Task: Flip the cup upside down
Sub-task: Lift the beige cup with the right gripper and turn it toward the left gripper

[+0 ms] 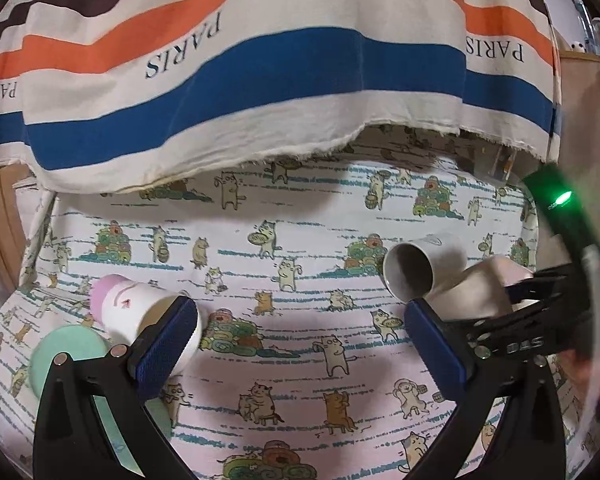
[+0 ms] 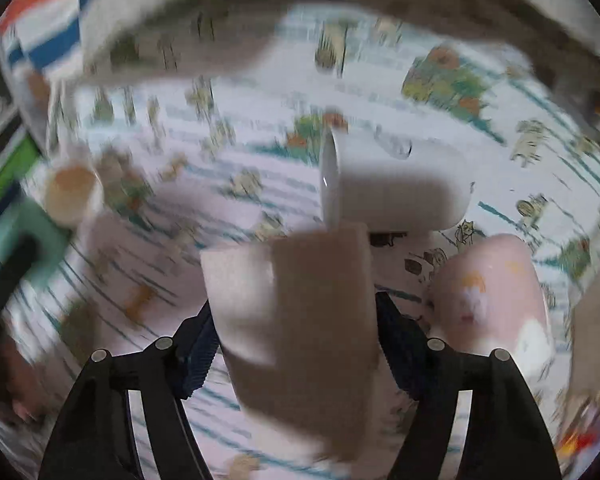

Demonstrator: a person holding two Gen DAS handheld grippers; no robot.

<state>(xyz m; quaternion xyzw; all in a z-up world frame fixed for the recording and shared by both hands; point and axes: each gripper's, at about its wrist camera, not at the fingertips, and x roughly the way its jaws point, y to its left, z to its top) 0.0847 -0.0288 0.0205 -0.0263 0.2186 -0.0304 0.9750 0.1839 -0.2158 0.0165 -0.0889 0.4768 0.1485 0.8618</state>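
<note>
My right gripper (image 2: 296, 320) is shut on a beige cup (image 2: 296, 312), held above the cat-print tablecloth; the view is motion-blurred. The same cup (image 1: 472, 288) shows at the right of the left wrist view, gripped by the right gripper (image 1: 520, 300). A white cup (image 2: 396, 184) lies on its side just beyond it, its open mouth visible in the left wrist view (image 1: 410, 272). My left gripper (image 1: 300, 332) is open and empty over the cloth. A white cup with a pink base (image 1: 140, 316) lies on its side behind its left finger.
A mint green lid or cup (image 1: 68, 356) sits at the left by the left finger. A pink cup (image 2: 496, 292) stands at the right of the right wrist view. A striped PARIS cloth (image 1: 260, 60) hangs at the back.
</note>
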